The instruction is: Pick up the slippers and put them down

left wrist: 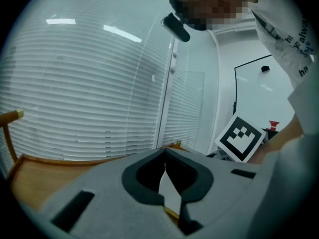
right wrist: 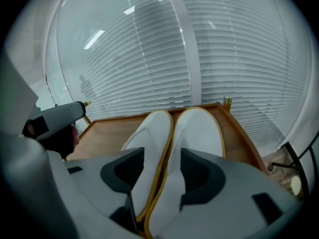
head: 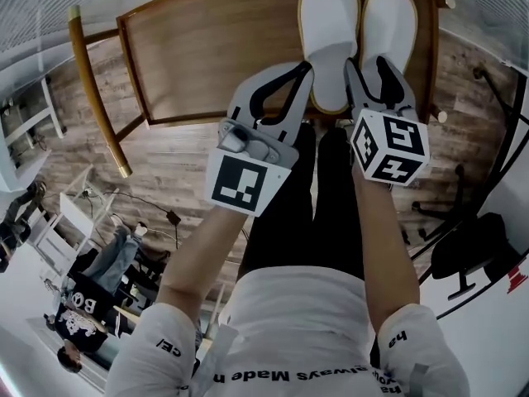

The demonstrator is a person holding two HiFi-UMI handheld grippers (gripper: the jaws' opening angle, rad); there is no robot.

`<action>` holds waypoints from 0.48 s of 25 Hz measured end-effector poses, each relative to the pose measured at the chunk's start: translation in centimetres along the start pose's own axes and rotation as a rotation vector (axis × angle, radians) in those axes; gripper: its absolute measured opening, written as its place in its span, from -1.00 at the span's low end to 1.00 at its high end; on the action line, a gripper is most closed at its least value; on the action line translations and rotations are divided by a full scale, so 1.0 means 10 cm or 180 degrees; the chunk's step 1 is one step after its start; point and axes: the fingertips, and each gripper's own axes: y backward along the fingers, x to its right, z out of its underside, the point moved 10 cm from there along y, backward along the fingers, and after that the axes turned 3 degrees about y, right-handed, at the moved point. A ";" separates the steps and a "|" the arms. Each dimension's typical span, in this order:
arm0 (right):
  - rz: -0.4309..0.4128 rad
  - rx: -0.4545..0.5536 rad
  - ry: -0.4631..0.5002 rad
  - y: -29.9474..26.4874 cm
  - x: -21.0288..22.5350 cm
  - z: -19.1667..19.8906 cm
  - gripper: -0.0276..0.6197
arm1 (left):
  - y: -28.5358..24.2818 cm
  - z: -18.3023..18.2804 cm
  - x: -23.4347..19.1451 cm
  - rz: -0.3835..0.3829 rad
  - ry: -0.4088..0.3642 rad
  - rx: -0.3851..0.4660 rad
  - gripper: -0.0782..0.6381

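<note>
Now the right claw (right wrist: 162, 156) stands wide apart, straddling the near ends of the pair of flat white fabric slippers with yellow trim (head: 331, 31) without clamping them. Beside it, the left claw (left wrist: 165, 152) has its tips pressed together on nothing, close by the left slipper's edge. Both slippers lie side by side, touching, on the brown wooden worktop with a raised rim (head: 207, 48), towards its right end

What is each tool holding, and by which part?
Nothing clearly. Right tool stands open, jaws straddling the near ends of the two slippers on the wooden table. Left tool is shut tip to tip; no grip visible.
</note>
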 end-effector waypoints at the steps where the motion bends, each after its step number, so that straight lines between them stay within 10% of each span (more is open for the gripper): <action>1: 0.0004 -0.0023 -0.0005 -0.03 0.01 0.01 -0.29 | -0.01 0.03 0.00 0.0000 0.0005 -0.0003 -0.75; 12: 0.0116 -0.0044 0.0028 -0.26 0.00 -0.05 -0.26 | -0.08 0.16 -0.05 -0.0065 0.0096 0.0009 -0.75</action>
